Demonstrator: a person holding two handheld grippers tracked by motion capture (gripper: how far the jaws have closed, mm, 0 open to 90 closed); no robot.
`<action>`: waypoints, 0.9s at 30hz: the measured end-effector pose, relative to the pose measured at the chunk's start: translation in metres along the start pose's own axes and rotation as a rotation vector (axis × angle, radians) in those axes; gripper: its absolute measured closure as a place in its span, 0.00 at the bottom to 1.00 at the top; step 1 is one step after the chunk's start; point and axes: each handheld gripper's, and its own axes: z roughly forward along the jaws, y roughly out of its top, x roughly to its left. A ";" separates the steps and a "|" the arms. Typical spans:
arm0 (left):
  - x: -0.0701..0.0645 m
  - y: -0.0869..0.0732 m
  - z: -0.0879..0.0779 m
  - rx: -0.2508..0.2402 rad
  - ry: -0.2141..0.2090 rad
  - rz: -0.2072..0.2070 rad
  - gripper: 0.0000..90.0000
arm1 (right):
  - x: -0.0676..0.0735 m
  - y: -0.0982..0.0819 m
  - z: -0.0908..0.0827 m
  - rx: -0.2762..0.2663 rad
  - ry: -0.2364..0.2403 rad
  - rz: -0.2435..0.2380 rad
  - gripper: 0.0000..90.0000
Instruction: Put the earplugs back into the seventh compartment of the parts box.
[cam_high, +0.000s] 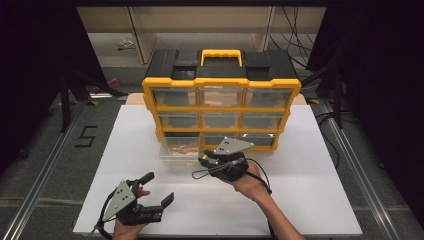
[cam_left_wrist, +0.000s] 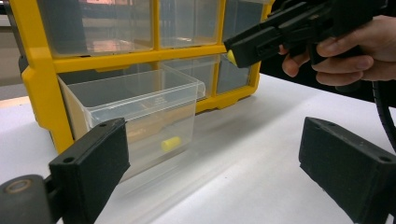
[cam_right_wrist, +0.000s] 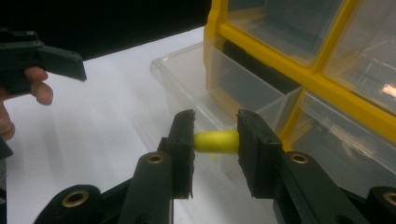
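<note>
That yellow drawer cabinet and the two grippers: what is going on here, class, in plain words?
A person holds a gripper in each hand at a white table. The right gripper pinches a small yellow plug just above the clear drawer pulled out of the yellow cabinet's bottom row. Another yellow plug already lies inside that drawer. The left gripper waits open near the table's front edge, holding nothing.

Dim, dark surrounds; overhead light brightens the white table (cam_high: 310, 200), soft shadows under the organizer (cam_high: 222, 107); gripper views soft, near jaws blurred.
</note>
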 end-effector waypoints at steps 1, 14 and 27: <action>0.000 0.000 0.000 0.000 0.000 0.000 0.09 | 0.000 0.002 0.001 -0.005 0.000 0.002 0.75; 0.000 0.000 0.000 0.004 -0.004 -0.002 0.09 | -0.005 0.011 0.014 -0.031 -0.010 0.035 0.76; 0.000 0.000 0.001 0.004 -0.008 -0.002 0.09 | -0.007 0.023 0.041 -0.058 -0.013 0.068 0.76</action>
